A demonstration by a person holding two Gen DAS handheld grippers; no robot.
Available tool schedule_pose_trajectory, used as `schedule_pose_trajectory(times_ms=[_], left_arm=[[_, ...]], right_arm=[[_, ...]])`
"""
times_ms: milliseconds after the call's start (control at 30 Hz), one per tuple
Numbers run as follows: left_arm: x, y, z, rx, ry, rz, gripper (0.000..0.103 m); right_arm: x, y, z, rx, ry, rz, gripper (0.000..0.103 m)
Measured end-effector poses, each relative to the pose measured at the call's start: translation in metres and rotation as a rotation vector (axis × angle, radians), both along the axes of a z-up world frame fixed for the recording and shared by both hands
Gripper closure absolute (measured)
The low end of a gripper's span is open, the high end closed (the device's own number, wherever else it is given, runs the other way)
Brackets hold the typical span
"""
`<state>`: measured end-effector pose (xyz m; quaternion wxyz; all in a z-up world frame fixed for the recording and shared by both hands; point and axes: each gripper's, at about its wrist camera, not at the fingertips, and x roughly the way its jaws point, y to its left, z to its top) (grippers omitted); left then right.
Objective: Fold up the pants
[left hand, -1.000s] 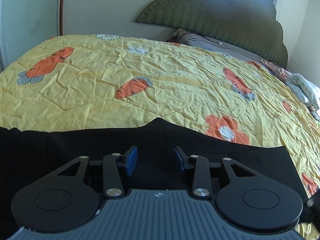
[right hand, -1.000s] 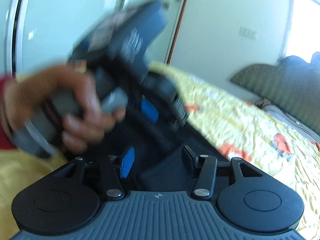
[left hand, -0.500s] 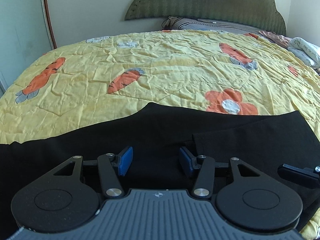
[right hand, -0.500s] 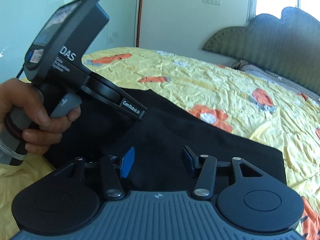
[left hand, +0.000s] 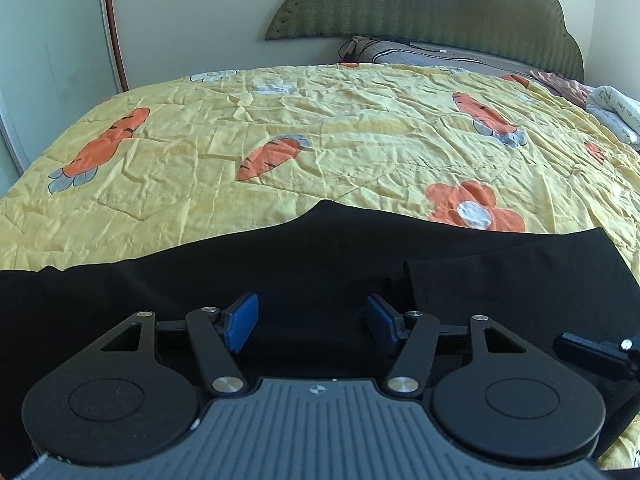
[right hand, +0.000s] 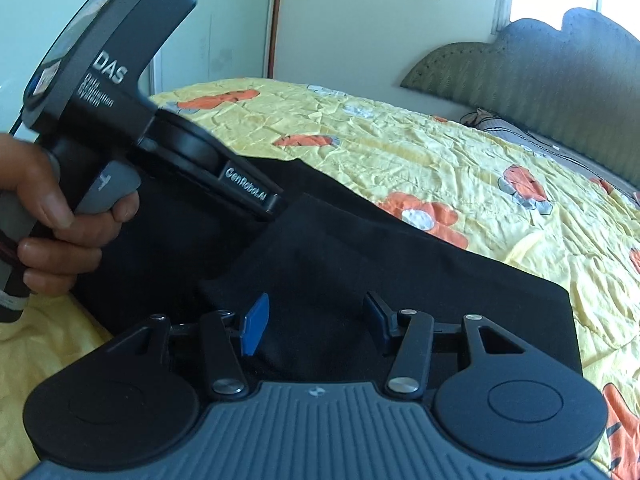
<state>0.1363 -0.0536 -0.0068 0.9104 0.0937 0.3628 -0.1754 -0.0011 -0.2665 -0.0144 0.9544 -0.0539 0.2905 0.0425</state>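
Note:
Black pants (left hand: 320, 264) lie flat across the near part of a yellow bedspread, with a folded layer (left hand: 500, 276) on their right side. My left gripper (left hand: 308, 322) is open and empty just above the pants. My right gripper (right hand: 314, 322) is open and empty over the folded layer of the pants (right hand: 360, 264). The left gripper's body (right hand: 120, 112), held in a hand, shows in the right wrist view, its tip over the pants.
The yellow quilt with carrot and flower prints (left hand: 340, 140) covers the bed beyond the pants. A green padded headboard (left hand: 440, 12) and pillows (left hand: 400, 50) stand at the far end. Bundled cloth (left hand: 616, 116) lies at the far right. A wardrobe door (left hand: 48, 60) stands at the left.
Both grippers have steadied over the pants. The right view has swung from the blurred left gripper toward the folded layer. Both stay open.

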Motion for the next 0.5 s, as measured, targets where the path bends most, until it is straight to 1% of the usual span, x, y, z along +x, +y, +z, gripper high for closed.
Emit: schedule_pose_trajectory(times_ms=[100, 200, 367, 500], left_arm=[[0.001, 0.012, 0.008, -0.005, -0.014, 0.033, 0.036], [0.001, 0.028, 0.015, -0.036, -0.008, 0.069, 0.033], [-0.002, 0.054, 0.019, -0.028, -0.009, 0.149, 0.031], [-0.009, 0.083, 0.02, -0.012, -0.031, 0.222, 0.029]], right_arm=[[-0.001, 0.005, 0.01, -0.019, -0.055, 0.007, 0.052], [0.002, 0.015, 0.015, -0.033, -0.09, 0.046, 0.052], [0.009, 0.035, 0.015, -0.043, -0.097, 0.11, 0.052], [0.011, 0.054, 0.019, -0.033, -0.108, 0.175, 0.052]])
